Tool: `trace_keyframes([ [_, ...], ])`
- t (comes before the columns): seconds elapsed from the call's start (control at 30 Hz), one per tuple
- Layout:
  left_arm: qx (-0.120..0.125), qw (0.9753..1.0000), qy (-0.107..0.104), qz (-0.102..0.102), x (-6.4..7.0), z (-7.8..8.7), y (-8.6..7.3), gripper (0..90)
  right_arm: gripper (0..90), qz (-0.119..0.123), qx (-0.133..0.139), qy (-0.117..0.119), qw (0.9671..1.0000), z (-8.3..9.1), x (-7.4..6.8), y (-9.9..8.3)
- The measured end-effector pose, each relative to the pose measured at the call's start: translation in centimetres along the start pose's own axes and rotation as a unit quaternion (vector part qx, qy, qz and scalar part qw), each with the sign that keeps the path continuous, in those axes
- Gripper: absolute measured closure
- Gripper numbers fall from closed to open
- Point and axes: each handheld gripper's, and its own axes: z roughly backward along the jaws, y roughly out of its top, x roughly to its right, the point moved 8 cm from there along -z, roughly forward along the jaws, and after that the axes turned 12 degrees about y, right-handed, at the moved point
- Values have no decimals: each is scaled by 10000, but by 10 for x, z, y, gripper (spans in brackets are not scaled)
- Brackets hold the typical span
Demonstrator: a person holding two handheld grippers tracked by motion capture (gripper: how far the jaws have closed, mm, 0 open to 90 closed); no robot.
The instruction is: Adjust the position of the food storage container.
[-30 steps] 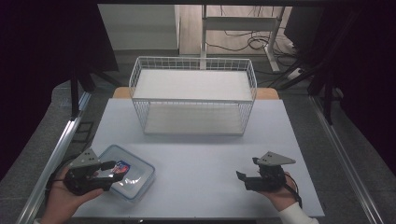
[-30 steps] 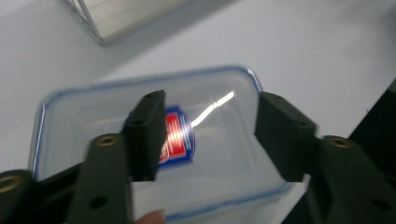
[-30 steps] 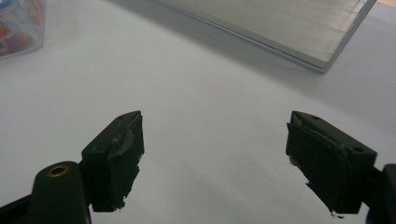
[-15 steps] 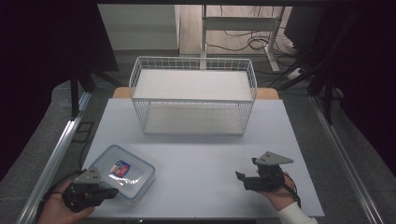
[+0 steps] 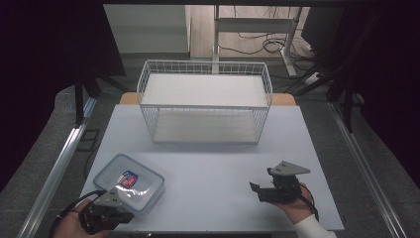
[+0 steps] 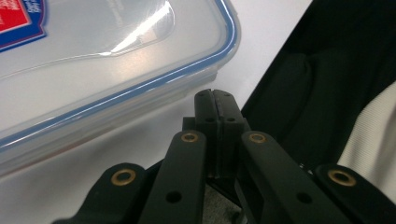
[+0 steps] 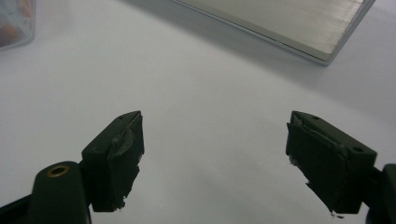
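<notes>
A clear plastic food box (image 5: pixel 129 182) with a blue-edged lid and a red and blue label lies at the table's front left; its lid rim (image 6: pixel 140 88) shows close up in the left gripper view. My left gripper (image 5: pixel 126 216) sits just in front of the box at the table's front edge, jaws shut with nothing between them (image 6: pixel 215 100). My right gripper (image 5: pixel 256 191) rests low over the table at the front right, jaws wide open and empty (image 7: pixel 212 154), pointing left across the white tabletop.
A white wire basket (image 5: pixel 205 101) with a shelf stands at the back middle of the white table (image 5: pixel 213 163); its base edge (image 7: pixel 280 28) shows in the right gripper view. Metal rails run along both sides of the table.
My left gripper has pulled back from over the box toward the front edge, leaving the box where it lay. The right gripper has stayed put.
</notes>
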Motion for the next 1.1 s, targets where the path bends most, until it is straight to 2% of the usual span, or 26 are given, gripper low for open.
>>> trace_keyframes([
  [0.17,25,10000,-14,35,0,-7,6,897,194,0,-2,-12,10000,0,0,0],
  [0.37,263,9991,13,343,-1,-24,28,896,194,13,-31,-19,10000,-2,1,-1],
  [0.53,222,9988,119,412,-2,-40,41,897,194,0,-26,-14,10000,-1,1,-1],
  [0.67,201,9988,124,436,-1,-43,44,897,195,4,-33,-24,10000,0,2,-1],
  [0.83,278,9982,23,530,-3,-38,43,896,195,-21,-20,-66,10000,2,4,-2],
  [0.93,292,9982,31,532,-3,-33,42,896,194,-51,-11,-68,10000,2,5,-2],
  [1.03,550,9966,-14,616,-8,-12,41,895,194,-55,-11,-46,10000,1,3,-2],
  [1.1,655,9954,143,682,-19,0,39,895,195,-39,-23,-25,10000,0,1,-1],
])
